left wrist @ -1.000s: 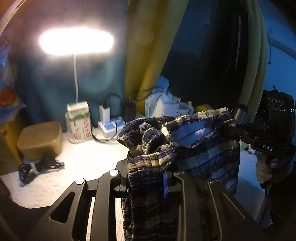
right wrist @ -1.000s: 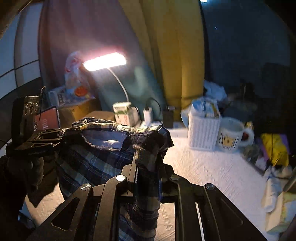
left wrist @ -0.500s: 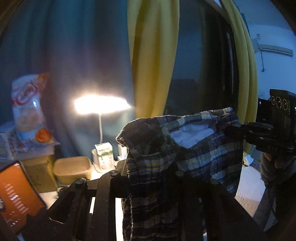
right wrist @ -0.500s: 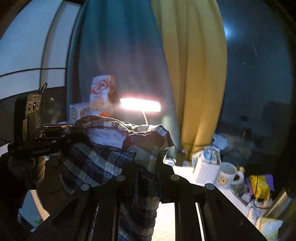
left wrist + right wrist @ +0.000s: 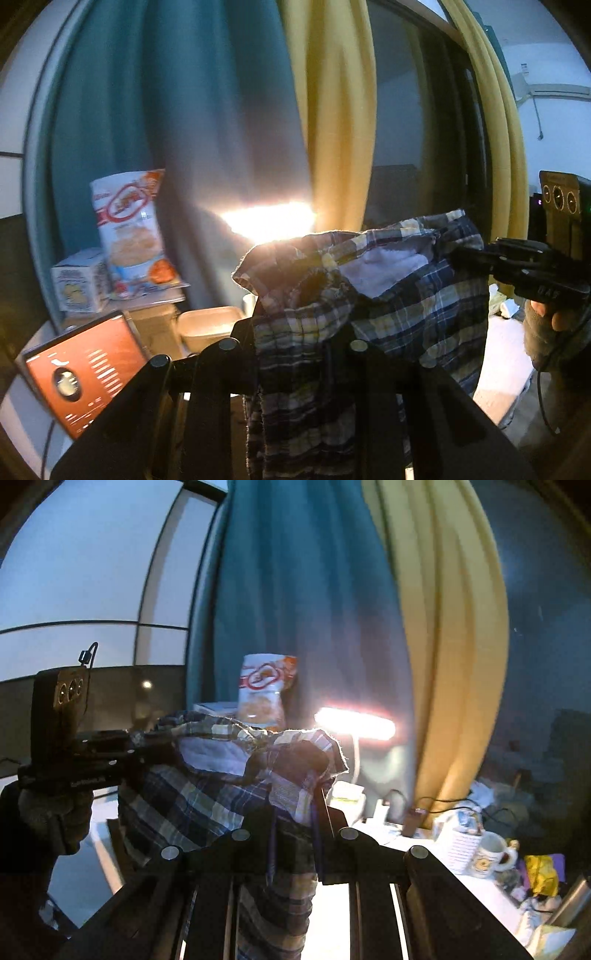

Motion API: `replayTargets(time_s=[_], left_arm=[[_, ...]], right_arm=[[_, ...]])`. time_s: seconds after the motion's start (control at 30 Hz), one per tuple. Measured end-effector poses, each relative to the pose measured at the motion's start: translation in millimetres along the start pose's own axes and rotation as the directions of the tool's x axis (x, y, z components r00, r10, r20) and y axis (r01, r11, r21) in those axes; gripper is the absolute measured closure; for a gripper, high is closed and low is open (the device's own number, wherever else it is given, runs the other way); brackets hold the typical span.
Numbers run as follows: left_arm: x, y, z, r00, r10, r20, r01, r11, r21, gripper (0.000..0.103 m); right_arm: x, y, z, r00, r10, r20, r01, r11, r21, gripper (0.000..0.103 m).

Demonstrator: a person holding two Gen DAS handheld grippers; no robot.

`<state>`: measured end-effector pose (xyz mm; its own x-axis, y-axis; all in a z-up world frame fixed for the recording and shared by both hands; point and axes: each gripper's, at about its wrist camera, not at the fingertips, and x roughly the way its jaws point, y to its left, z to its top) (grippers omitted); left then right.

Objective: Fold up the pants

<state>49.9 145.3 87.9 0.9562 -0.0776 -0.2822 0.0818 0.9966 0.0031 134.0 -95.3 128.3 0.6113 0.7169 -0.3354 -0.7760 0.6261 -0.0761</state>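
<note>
- Pants [image 5: 399, 317]: plaid fabric in blue, yellow and white, held up in the air between the two tongs; waist edge stretched across, a pale inner lining [image 5: 388, 266] showing at the top.
- Left tongs [image 5: 295, 354]: pressed together on one end of the waistband, lower centre of the left wrist view; fabric bunches over the tips and hangs straight down between the black arms.
- Right tongs [image 5: 295, 823]: pressed together on the other end of the waistband, lower centre of the right wrist view; a fold of cloth drapes over the tips, the rest drops below.
- In the left wrist view the right tongs appear at the right edge, pinching the far corner of the pants; a gloved hand [image 5: 546, 328] grips the handle.
- In the right wrist view the left tongs sit at centre left, clamped on the cloth, with a gloved hand [image 5: 55, 812] beneath.
- Background: teal curtain [image 5: 184, 110] and yellow curtain [image 5: 332, 110]; lit lamp [image 5: 354, 727] behind the pants; snack bag [image 5: 129, 229] at centre left.
- Surface [image 5: 424, 864] at lower right of the right wrist view carries a white basket [image 5: 458, 845] and a mug [image 5: 491, 856].
</note>
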Motion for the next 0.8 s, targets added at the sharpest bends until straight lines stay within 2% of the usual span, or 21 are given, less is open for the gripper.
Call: replayTargets(time_s=[0.33,0.8], left_arm=[[-16,29,-34,0.997,0.044,-0.071,-0.047,0.998,-0.04,0.08],[38,55,-69,0.98,0.043,-0.195,-0.061,0.994,-0.09,0.08]], right_arm=[[26,39,-19,0.995,0.077,-0.056,-0.075,0.997,0.033,0.088],[94,34,-45,0.985,0.065,-0.158,-0.049,0.994,0.1,0.088]])
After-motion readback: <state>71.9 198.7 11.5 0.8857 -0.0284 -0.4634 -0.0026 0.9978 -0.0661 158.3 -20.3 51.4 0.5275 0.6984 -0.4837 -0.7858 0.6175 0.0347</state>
